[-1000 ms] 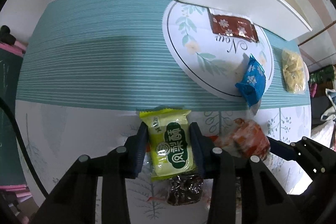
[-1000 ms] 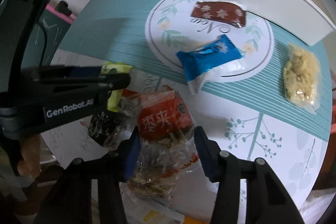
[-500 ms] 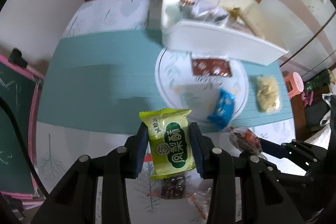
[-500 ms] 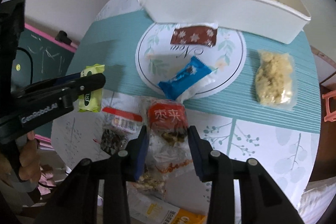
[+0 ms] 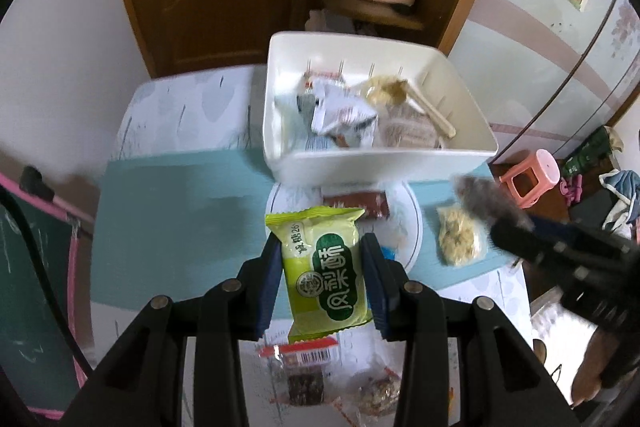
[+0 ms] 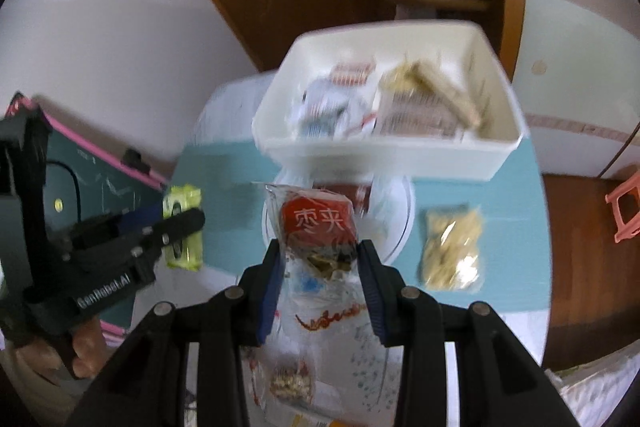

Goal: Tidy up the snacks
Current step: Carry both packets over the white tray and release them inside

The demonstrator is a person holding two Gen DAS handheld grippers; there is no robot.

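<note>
Gripping a green pack (image 5: 326, 269) printed "凤梨酥" in the left gripper (image 5: 323, 277), long axis along the fingers, raised over the table (image 5: 172, 211) before the white bin (image 5: 380, 163). Clamped in the right gripper (image 6: 320, 277), jaws just closed: clear bag (image 6: 318, 239) with red "枣夹" label, lengthwise, likewise aloft. "GenRobot.AI" legible on the left gripper body.

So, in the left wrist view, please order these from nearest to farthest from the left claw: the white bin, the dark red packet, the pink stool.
1. The dark red packet, on the round mat just beyond the left claw.
2. The white bin, behind the packet.
3. The pink stool, on the floor, off to the right past the table.
</note>
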